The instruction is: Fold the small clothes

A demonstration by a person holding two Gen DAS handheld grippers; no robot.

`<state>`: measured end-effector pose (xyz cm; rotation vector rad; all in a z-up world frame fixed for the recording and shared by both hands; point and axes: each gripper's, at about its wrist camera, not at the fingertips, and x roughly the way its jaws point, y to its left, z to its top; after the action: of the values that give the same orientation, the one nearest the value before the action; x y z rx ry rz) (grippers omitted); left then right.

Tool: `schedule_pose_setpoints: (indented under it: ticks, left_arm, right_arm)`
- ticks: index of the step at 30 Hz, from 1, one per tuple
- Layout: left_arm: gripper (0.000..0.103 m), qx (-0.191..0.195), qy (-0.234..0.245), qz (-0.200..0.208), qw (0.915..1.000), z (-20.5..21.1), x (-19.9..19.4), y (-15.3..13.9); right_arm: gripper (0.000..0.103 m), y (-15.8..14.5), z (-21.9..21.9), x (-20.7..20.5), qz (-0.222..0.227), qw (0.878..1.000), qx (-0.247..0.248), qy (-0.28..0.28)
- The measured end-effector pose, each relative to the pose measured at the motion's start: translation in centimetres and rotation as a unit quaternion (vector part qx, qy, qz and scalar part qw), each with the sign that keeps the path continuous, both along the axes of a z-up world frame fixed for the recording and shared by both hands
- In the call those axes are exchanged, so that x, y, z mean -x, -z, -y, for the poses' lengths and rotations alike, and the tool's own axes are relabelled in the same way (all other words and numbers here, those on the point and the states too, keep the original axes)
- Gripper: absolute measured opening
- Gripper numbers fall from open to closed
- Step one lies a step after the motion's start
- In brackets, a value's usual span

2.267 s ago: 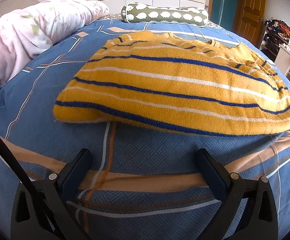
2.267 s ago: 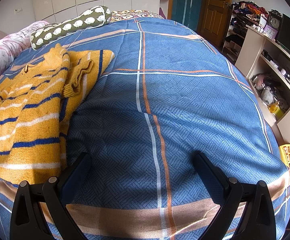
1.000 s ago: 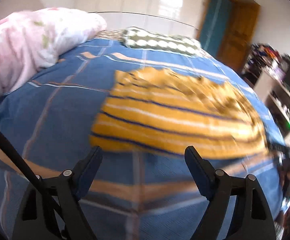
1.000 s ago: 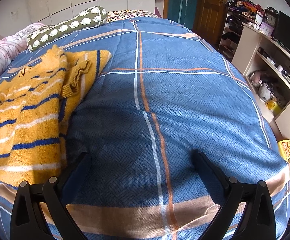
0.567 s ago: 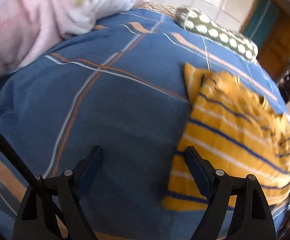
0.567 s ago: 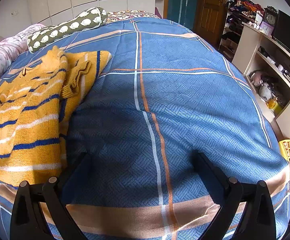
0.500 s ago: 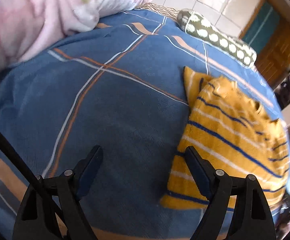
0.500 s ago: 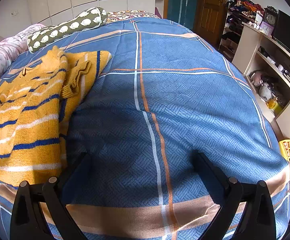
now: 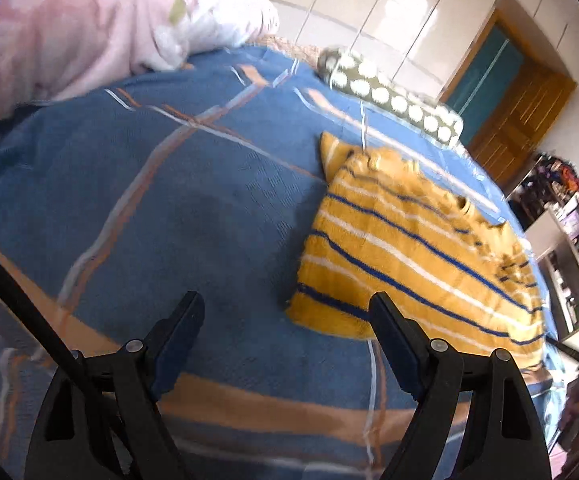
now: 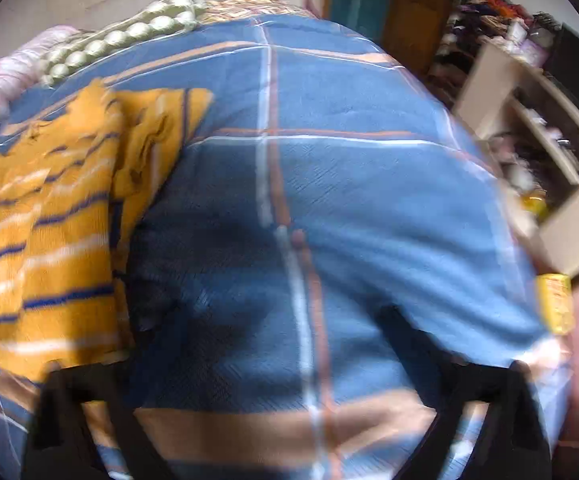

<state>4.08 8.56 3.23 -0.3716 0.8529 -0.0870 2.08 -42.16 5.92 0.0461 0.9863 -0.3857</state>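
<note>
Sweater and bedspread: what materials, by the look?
Sweater: probably a thick wool or acrylic knit, matte and fuzzy, with soft edges and stripes knitted in. Bedspread: likely woven cotton, matte, showing a fine basket-weave texture in the blue areas. Exact fibre of either can't be told.

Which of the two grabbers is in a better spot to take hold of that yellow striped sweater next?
Probably the left gripper: it is open, and the sweater has its near corner just ahead of the right finger. The right gripper, also open, faces bare bedspread, with the sweater off to its left.
</note>
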Motion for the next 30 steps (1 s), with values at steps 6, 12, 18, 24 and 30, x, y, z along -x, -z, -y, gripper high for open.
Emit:
schedule_pose_setpoints:
  ticks: [6,12,18,24,30]
  left_arm:
    - [0.083,0.052,-0.048,0.019,0.9973,-4.4,1.0,-1.6]
    - [0.083,0.037,-0.104,0.043,0.9929,-8.3,2.2,-2.4]
    - [0.083,0.083,-0.129,0.037,0.9875,-11.6,2.6,-1.7]
    - [0.083,0.104,-0.128,0.036,0.9857,-12.6,2.8,-1.6]
    - [0.083,0.098,-0.131,0.039,0.9857,-12.4,2.6,-1.5]
  right_arm:
    - [0.077,-6.9,-15.7,0.1,0.066,0.972,-0.005,-0.226]
    - [0.077,-1.5,-34.0,-0.2,0.012,0.905,0.026,-0.425]
    - [0.077,3.7,-42.0,-0.1,0.004,0.874,0.164,-0.457]
    - [0.076,4.5,-42.6,-2.9,0.008,0.894,0.178,-0.411]
    - [0.07,5.1,-45.3,-5.7,0.014,0.894,0.227,-0.387]
